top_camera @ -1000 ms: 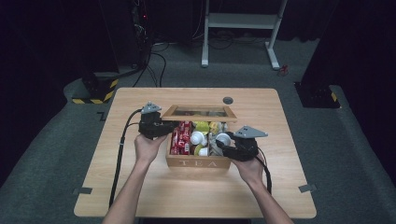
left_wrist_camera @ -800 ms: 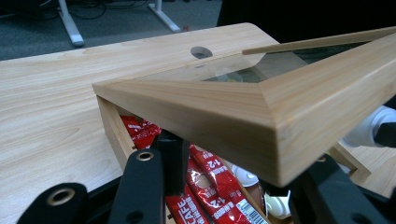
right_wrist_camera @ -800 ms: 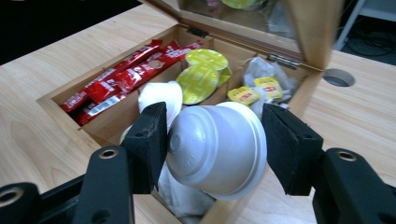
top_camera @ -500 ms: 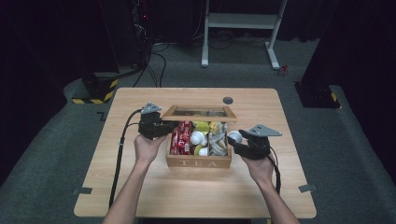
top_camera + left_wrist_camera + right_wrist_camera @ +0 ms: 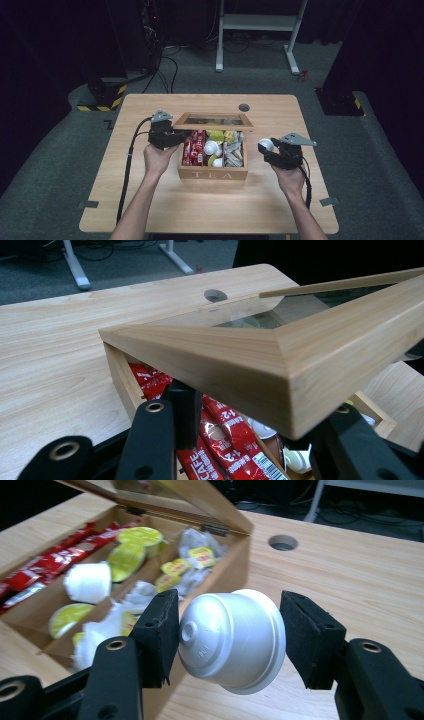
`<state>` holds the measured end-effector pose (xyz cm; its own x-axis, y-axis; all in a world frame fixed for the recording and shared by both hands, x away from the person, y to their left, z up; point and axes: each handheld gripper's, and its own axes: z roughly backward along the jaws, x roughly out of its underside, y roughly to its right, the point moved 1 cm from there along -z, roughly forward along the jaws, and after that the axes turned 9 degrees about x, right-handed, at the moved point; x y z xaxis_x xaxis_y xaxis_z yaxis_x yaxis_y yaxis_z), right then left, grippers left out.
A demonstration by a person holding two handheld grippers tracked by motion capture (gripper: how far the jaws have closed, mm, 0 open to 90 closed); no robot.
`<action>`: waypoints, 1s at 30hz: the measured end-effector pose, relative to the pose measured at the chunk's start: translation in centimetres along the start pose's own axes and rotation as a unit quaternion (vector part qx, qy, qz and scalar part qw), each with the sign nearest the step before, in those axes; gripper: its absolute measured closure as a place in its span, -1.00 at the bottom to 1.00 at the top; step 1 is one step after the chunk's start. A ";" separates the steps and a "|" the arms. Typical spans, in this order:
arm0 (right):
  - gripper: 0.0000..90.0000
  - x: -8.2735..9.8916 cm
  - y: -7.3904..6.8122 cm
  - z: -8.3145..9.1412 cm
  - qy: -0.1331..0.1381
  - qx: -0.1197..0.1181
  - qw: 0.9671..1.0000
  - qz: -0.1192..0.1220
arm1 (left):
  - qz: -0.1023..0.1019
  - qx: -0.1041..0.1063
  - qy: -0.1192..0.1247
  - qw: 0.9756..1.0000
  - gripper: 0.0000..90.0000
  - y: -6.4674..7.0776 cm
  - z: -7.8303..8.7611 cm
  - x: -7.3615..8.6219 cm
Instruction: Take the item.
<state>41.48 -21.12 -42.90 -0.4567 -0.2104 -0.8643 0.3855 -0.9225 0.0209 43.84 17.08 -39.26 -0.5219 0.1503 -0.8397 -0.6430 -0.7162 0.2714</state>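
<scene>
The white coffee capsule (image 5: 232,640) is sitting clamped between the pads of the right tongs (image 5: 270,149), out of the tea box (image 5: 212,174) and hanging above the bare tabletop (image 5: 165,205) just to the right of the box's right wall. In the right gripper view it is lying on its side, domed end toward the left pad, rim toward the right one. The left tongs (image 5: 172,137) are closing on the left edge of the glass-paned lid (image 5: 240,347), propping it up at a tilt so the compartments are staying open. Judged from this, the pick is done for one capsule and the set-down is what remains; nothing is lying on the tabletop outside the box yet. Inside, at least one more white capsule (image 5: 211,148) is resting in the middle compartment among yellow-lidded ones (image 5: 135,536), with red sachets (image 5: 227,432) at the left and crumpled tea bags (image 5: 233,153) at the right, so more removals may be pending. The lid is being held throughout and is not yet shut.
</scene>
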 end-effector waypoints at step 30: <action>-0.05 4.3 4.4 -3.8 -0.062 0.043 0.996 -0.037 | -0.009 -0.004 -0.001 1.000 0.33 0.3 0.4 0.1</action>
<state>44.25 -24.89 -48.42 -0.5800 -0.1738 -0.7959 0.2791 -0.9602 0.0063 43.41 17.14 -39.07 -0.5115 0.1639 -0.8435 -0.6474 -0.7190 0.2528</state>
